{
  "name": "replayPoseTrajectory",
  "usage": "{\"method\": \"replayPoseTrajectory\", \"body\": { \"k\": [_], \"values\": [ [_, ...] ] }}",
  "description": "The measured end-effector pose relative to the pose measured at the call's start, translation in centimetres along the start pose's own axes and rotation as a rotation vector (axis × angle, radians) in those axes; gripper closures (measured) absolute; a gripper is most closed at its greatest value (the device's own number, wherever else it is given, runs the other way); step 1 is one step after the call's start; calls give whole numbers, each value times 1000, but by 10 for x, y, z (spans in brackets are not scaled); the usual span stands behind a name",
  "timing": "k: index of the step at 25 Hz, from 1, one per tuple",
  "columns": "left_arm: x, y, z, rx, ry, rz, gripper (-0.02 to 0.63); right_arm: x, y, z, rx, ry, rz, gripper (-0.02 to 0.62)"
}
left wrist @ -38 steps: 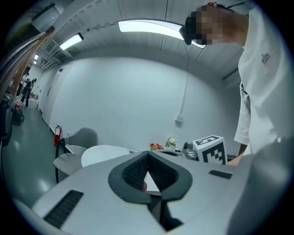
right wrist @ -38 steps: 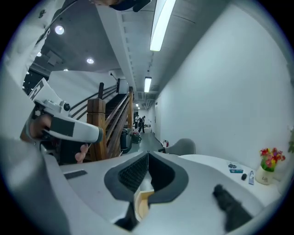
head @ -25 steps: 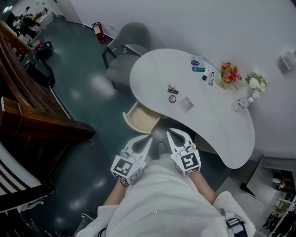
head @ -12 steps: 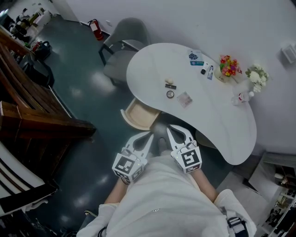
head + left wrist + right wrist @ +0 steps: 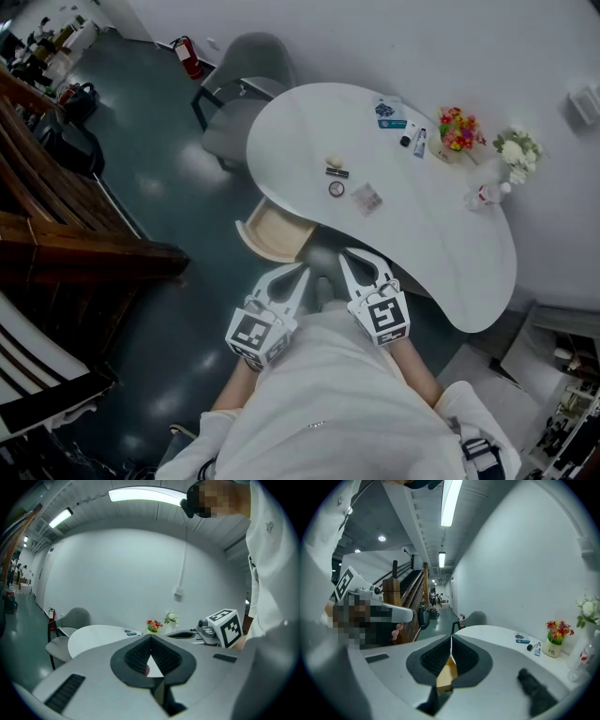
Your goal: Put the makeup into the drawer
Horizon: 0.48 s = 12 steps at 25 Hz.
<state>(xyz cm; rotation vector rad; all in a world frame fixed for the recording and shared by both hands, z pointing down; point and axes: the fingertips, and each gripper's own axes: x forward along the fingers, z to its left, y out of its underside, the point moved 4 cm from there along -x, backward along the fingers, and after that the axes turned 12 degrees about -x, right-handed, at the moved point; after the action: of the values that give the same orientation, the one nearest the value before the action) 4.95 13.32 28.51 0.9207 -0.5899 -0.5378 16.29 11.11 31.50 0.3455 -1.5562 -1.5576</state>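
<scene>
The makeup lies on the white curved table: a pale round piece, a dark lipstick, a round compact and a clear square packet. Under the table's near edge a light wooden drawer stands pulled out. My left gripper and right gripper hover side by side close to my body, short of the table. Both are shut and hold nothing. In the right gripper view the drawer's wood shows below the jaws of the right gripper. The left gripper points at the table.
At the table's back stand a blue box, a small tube, coloured flowers, white flowers and a bottle. A grey chair sits beyond the table. Wooden stairs rise at the left.
Table and drawer have slid slightly up and left in the head view. Both grippers stay shut, side by side, and have drifted only a little.
</scene>
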Motion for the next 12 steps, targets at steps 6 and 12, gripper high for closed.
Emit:
{"method": "replayPoseTrajectory", "body": {
  "k": [6, 12],
  "values": [
    [8, -2, -4, 9, -14, 0, 597, 10, 23, -21, -3, -19, 50, 578],
    [4, 4, 0, -34, -89, -15, 597, 36, 53, -46, -12, -42, 118, 578]
  ]
}}
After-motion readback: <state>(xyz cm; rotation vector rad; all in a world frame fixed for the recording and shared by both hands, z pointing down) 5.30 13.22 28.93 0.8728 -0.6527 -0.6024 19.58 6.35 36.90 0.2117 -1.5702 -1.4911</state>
